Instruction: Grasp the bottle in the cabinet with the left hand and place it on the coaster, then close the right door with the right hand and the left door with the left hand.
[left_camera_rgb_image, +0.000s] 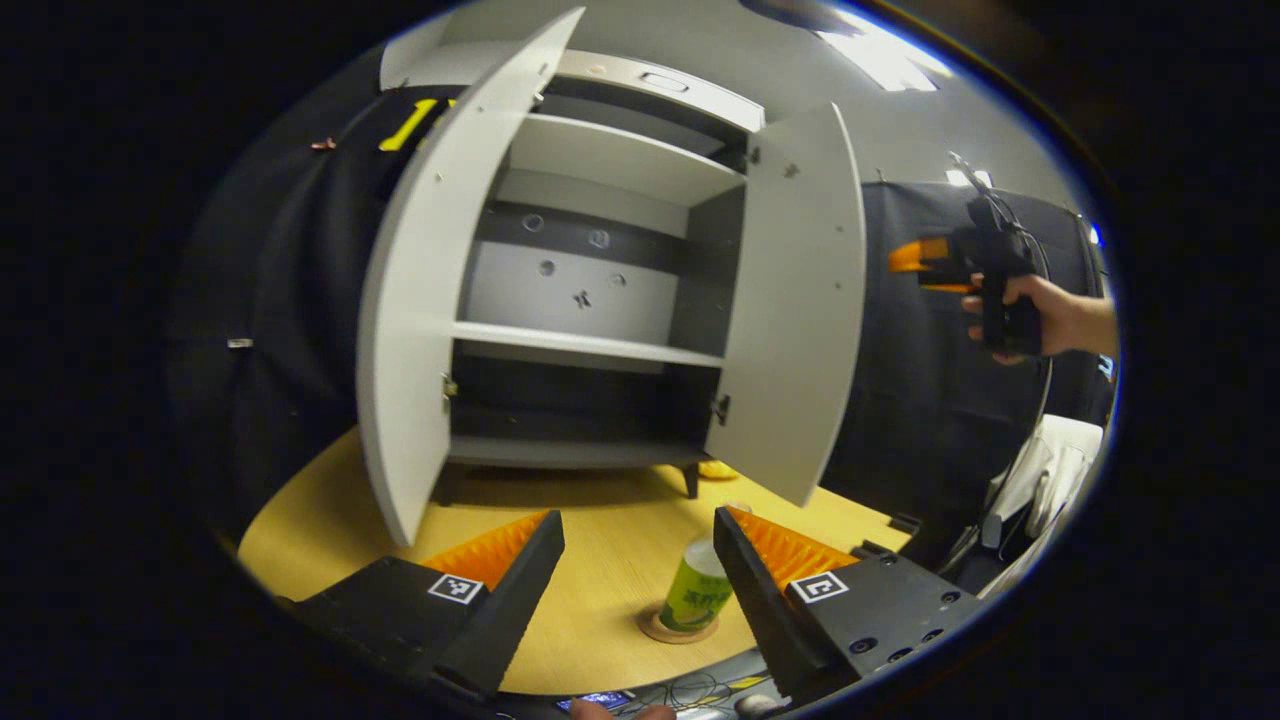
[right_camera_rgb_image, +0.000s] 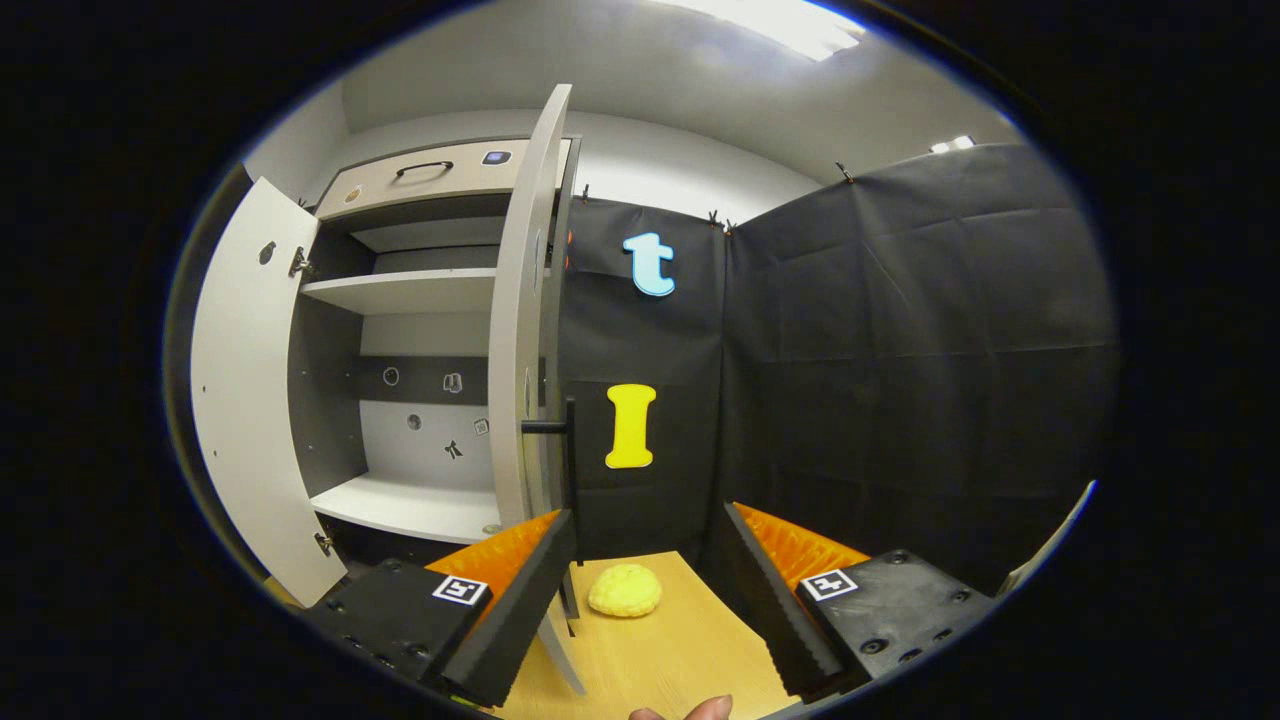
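Two pairs of tongs are resting in my hands, and both are standing open, gripping nothing. Nearest in the left gripper view, my left tongs (left_camera_rgb_image: 638, 590) are hovering low over the table (left_camera_rgb_image: 600, 560), a pale yellow wood-grain surface. Between their spread fingers, a little beyond the tips, the bottle (left_camera_rgb_image: 695, 598) is standing upright on the round coaster (left_camera_rgb_image: 660, 630), so I am judging that the placing step is done and both doors are yet to be shut.

In the right gripper view, my right tongs (right_camera_rgb_image: 645, 600) are pointing past the outer edge of the right door (right_camera_rgb_image: 520, 360), which I am seeing nearly edge-on, its dark handle (right_camera_rgb_image: 548, 427) sticking out toward me. A small yellow lump (right_camera_rgb_image: 625, 590) is lying on the table just beyond the fingers; I cannot tell what it is.

Farther off, the cabinet (left_camera_rgb_image: 590, 340) is standing on the table with both doors swung wide, the left door (left_camera_rgb_image: 440, 300) included, and its shelves are looking bare. In the left gripper view my right hand (left_camera_rgb_image: 1040, 315) is holding its tongs up beside the right door.

Several things could go wrong here, I am thinking. Pushing the right door too hard could make it bounce back open. My left tongs, lifting away carelessly, could clip the bottle and tip it off the coaster.

Black cloth is walling the booth behind the cabinet, under a pale ceiling with bright lights.
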